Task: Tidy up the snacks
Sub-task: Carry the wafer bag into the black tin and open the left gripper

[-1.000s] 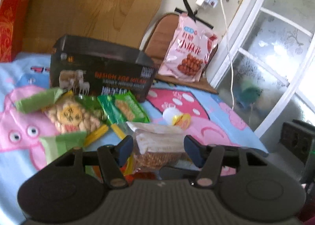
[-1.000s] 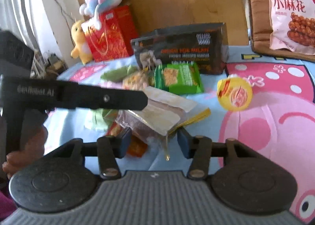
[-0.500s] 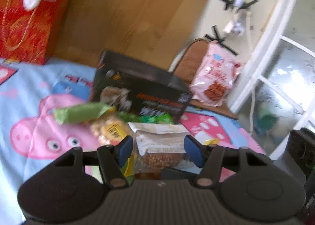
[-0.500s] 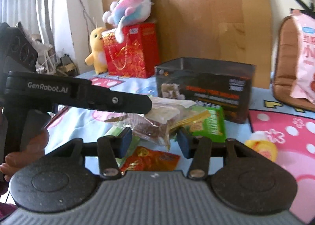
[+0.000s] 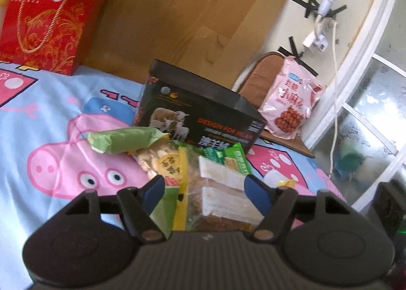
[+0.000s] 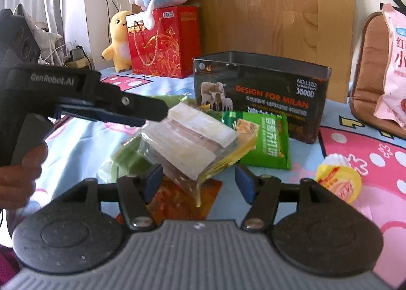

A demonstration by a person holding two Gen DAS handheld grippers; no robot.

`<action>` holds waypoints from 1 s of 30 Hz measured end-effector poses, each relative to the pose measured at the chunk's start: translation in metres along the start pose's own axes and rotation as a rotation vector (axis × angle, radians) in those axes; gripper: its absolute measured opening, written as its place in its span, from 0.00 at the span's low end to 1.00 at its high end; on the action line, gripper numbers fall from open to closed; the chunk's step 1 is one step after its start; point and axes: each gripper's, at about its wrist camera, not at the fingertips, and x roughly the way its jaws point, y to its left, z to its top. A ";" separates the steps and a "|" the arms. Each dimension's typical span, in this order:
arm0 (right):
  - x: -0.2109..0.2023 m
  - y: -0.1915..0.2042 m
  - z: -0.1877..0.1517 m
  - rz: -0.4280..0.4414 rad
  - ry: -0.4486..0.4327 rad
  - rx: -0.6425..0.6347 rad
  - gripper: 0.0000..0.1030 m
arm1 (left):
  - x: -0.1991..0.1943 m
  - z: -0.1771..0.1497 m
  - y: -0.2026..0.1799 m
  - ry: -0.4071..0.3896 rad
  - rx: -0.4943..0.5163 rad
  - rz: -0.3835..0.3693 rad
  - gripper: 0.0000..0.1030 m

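Clear snack pack (image 6: 192, 142) between left gripper (image 5: 205, 188), right gripper (image 6: 198, 180); jaws opening, wider than before.

On my feed the black box (image 6: 261, 97) read "DESIGN FOR MILAN" in orange, with "NO.L102" and "38000" in white at its upper right corner (the Chinese line beneath was partly covered). The left gripper (image 6: 142, 114), seen from the right wrist, carried "GenRobot.AI". I saw Chinese print on the green packet (image 6: 266, 142) and the pink bag (image 5: 291, 104) but could not read it.
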 end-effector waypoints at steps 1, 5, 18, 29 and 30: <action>-0.001 0.000 -0.001 0.002 0.003 0.002 0.66 | 0.001 0.000 -0.002 0.005 0.011 -0.005 0.68; 0.001 -0.001 -0.003 0.022 0.012 0.018 0.66 | 0.019 -0.002 -0.012 0.054 0.048 -0.007 0.61; -0.019 -0.005 0.025 0.048 -0.130 0.027 0.46 | 0.011 0.036 -0.020 -0.043 0.029 -0.107 0.50; 0.041 -0.045 0.094 -0.049 -0.178 0.023 0.46 | 0.082 0.117 -0.018 -0.125 0.046 -0.016 0.51; 0.048 -0.050 0.098 -0.052 -0.170 0.037 0.46 | 0.089 0.120 -0.015 -0.120 0.037 -0.008 0.51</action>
